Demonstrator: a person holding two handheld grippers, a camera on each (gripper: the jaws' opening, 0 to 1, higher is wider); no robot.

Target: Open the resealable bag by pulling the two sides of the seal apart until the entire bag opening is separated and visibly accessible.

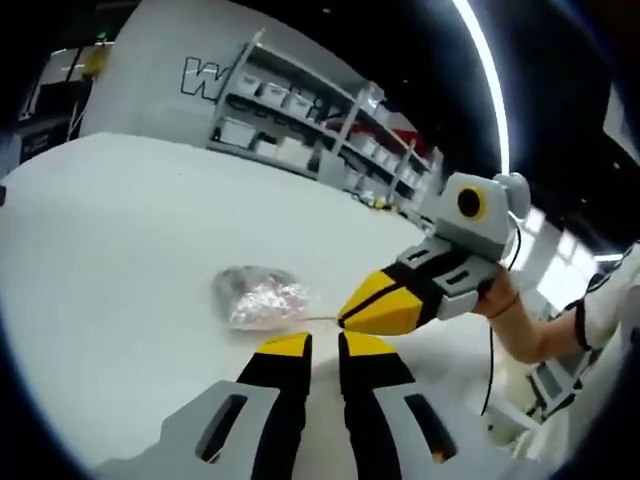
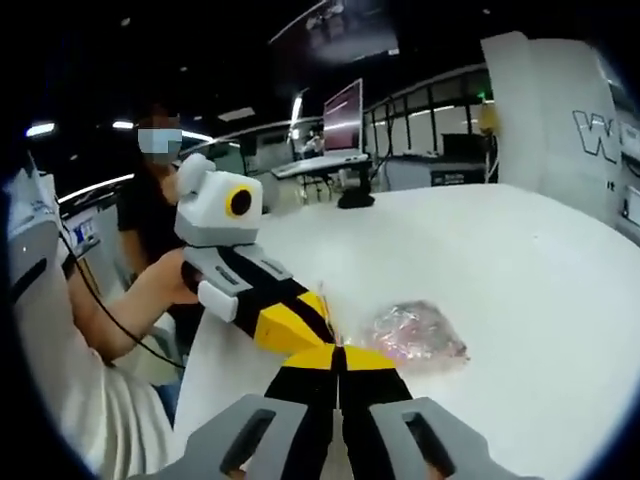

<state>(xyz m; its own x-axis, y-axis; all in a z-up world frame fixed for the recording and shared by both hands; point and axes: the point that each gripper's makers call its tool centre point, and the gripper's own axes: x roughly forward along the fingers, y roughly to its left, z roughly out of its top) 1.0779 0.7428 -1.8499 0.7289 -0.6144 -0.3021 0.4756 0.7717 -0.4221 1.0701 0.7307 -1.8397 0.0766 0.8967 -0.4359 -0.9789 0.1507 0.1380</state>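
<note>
A clear resealable bag [image 1: 262,298] with pinkish contents lies on the white table [image 1: 120,230]. A thin strip of its edge runs into the tip of my right gripper [image 1: 345,316], which is shut on it. In the left gripper view my left gripper [image 1: 325,345] sits just below that tip, its jaws a narrow gap apart with no film showing between them. In the right gripper view the bag [image 2: 415,335] lies just beyond my shut right gripper [image 2: 340,352]. My left gripper [image 2: 325,325] comes in from the left, its tip against the same bag edge.
Shelves with white bins [image 1: 300,120] stand beyond the table's far side. A person [image 2: 150,220] stands by the table edge [image 2: 215,330], and a cable [image 2: 110,310] hangs by a forearm. Desks with a monitor [image 2: 343,115] lie farther off.
</note>
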